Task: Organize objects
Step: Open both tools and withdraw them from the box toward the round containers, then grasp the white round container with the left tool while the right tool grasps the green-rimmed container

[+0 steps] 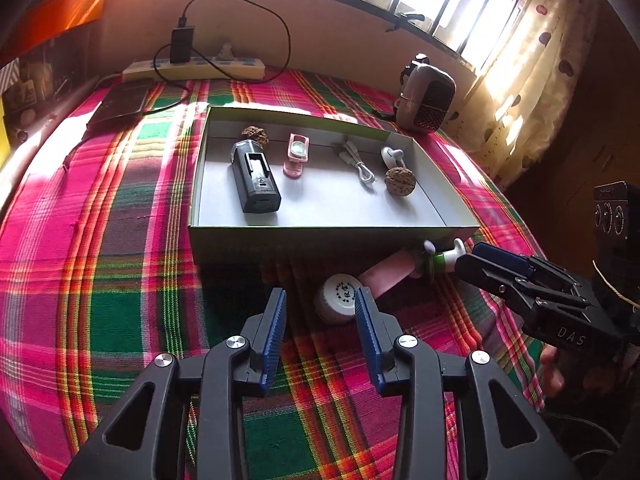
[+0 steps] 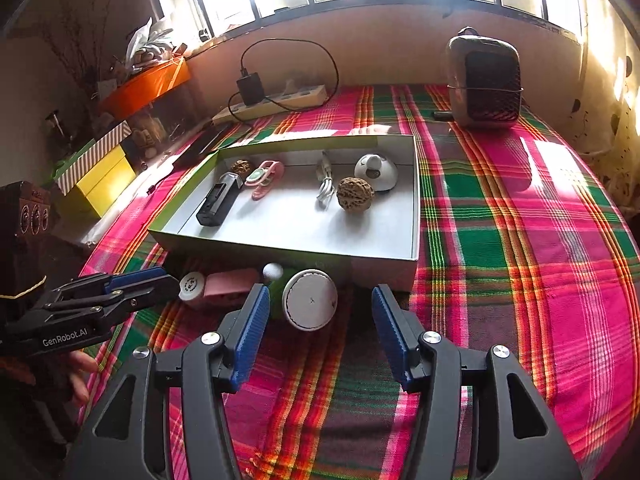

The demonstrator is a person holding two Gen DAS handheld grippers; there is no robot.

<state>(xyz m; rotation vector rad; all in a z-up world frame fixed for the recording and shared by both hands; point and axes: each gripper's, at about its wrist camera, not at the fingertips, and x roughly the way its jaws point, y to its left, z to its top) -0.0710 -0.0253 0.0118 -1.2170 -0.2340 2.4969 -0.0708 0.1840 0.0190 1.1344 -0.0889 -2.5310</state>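
Left gripper (image 1: pixel 320 312): blue ribbed pads spread apart, nothing clamped; a white round cap (image 1: pixel 336 304) lies on the cloth just beyond them, touching neither pad.
Right gripper (image 2: pixel 318 308): pads released and wide, grasping nothing; a white disc-shaped lid (image 2: pixel 310 306) sits beyond the left pad.
Tray: shallow grey cardboard box with green rim (image 1: pixel 320 236), mid-table, far of both grippers.
Inside the box: black rectangular device (image 1: pixel 256 176) at left, pink clip-shaped gadget (image 1: pixel 297 154), coiled white cable (image 1: pixel 358 164), 2 brown walnuts (image 1: pixel 400 181), white rounded gadget (image 2: pixel 376 172) at right.
Outside the box: pink cylinder (image 1: pixel 384 276) and green-and-white piece (image 1: pixel 436 264), lying against the near wall.
Surface: pink, green and red plaid cloth (image 1: pixel 120 260).
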